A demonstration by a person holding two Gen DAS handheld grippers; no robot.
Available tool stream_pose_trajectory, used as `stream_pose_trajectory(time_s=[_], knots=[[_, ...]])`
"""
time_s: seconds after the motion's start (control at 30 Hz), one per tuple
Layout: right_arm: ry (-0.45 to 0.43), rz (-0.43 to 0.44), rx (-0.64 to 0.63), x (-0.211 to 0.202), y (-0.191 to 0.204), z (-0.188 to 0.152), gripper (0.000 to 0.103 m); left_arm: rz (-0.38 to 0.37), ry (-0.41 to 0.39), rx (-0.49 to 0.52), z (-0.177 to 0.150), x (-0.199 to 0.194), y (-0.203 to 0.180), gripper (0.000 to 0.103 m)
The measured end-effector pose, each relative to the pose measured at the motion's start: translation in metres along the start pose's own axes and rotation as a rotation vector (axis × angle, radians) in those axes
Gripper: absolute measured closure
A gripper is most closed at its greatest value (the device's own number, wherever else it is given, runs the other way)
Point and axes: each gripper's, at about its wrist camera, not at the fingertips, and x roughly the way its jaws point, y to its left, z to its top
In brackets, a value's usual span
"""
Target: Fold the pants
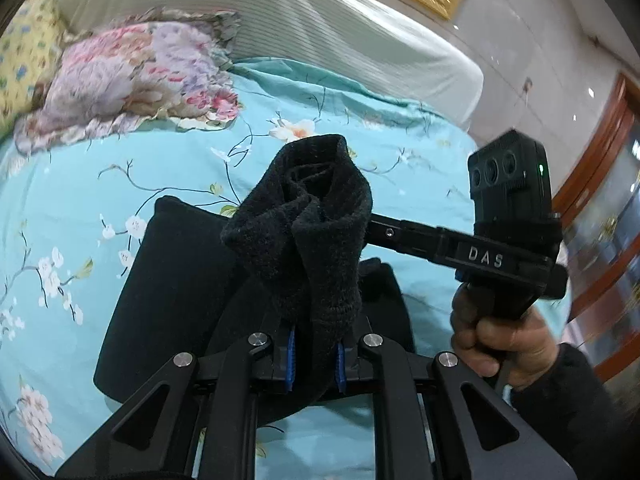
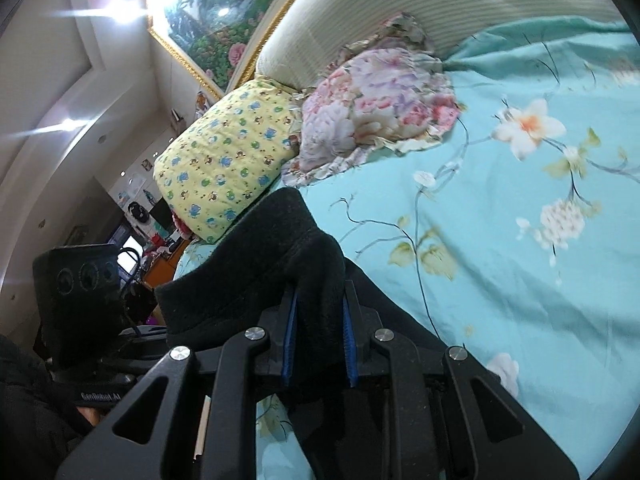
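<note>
The black fleece pants [image 1: 304,240] are bunched and lifted above the turquoise flowered bedsheet [image 1: 100,184]. My left gripper [image 1: 314,354] is shut on a rolled edge of the pants, which stands up between its blue pads. A flat folded part of the pants [image 1: 168,300] lies on the sheet below. My right gripper [image 2: 318,344] is shut on another edge of the pants [image 2: 256,280]. In the left wrist view the right gripper's body [image 1: 508,256] reaches in from the right, its fingertips hidden behind the cloth.
A pink flowered pillow [image 1: 128,80] and a yellow patterned pillow [image 2: 232,152] lie at the head of the bed, before a striped cream headboard [image 1: 320,12]. A gilt-framed painting [image 2: 224,12] hangs above. Wooden furniture [image 1: 612,220] stands to the right of the bed.
</note>
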Motion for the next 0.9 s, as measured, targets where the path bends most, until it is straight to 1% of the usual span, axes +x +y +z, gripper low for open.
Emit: stream_pose_trajectory(time_s=[0.03,0.1,0.17,0.23,0.27,0.3,0.33,0.37,0.4,0.43,0.47,0.53,0.6,0.63,0.7,0.77,0.9], knots=[[-0.003,-0.004,0.01,0.0,-0.003,-0.002,0.079,0.005,0.0,0.015,-0.001,0.002,-0.002,0.086],[-0.007,-0.016,0.037,-0.003,-0.009,-0.007,0.075,0.002,0.005,0.045,-0.004,0.007,-0.009,0.082],[-0.012,-0.042,0.063,-0.007,-0.016,-0.011,0.068,0.007,0.006,0.071,-0.008,0.012,-0.015,0.075],[-0.019,-0.059,0.083,-0.013,-0.021,-0.016,0.068,-0.001,0.011,0.093,-0.011,0.016,-0.022,0.062],[-0.023,-0.077,0.093,-0.017,-0.023,-0.018,0.068,-0.011,0.014,0.101,-0.012,0.018,-0.024,0.058],[-0.028,-0.095,0.101,-0.021,-0.024,-0.02,0.066,-0.021,0.016,0.111,-0.013,0.02,-0.027,0.051],[-0.035,-0.11,0.107,-0.025,-0.025,-0.021,0.065,-0.037,0.018,0.125,-0.015,0.022,-0.03,0.046],[-0.047,-0.133,0.116,-0.032,-0.025,-0.023,0.057,-0.052,0.023,0.134,-0.016,0.022,-0.033,0.045],[-0.059,-0.159,0.127,-0.037,-0.026,-0.024,0.045,-0.066,0.026,0.14,-0.018,0.021,-0.034,0.043],[-0.07,-0.183,0.137,-0.043,-0.027,-0.026,0.041,-0.084,0.029,0.147,-0.019,0.021,-0.035,0.04],[-0.09,-0.211,0.149,-0.052,-0.026,-0.028,0.036,-0.102,0.031,0.152,-0.019,0.019,-0.036,0.039],[-0.118,-0.233,0.168,-0.064,-0.025,-0.033,0.034,-0.149,0.032,0.157,-0.019,0.013,-0.034,0.036],[-0.146,-0.259,0.196,-0.077,-0.022,-0.039,0.024,-0.185,0.029,0.159,-0.019,0.007,-0.033,0.034],[-0.161,-0.276,0.21,-0.083,-0.02,-0.043,0.023,-0.213,0.027,0.16,-0.017,0.001,-0.031,0.034],[-0.186,-0.28,0.232,-0.091,-0.017,-0.05,0.019,-0.254,0.015,0.164,-0.014,-0.011,-0.027,0.034],[-0.203,-0.3,0.254,-0.096,-0.013,-0.057,0.015,-0.271,-0.002,0.165,-0.01,-0.021,-0.024,0.031],[-0.222,-0.374,0.257,-0.1,0.0,-0.067,0.015,-0.268,-0.031,0.129,0.0,-0.033,-0.005,0.03]])
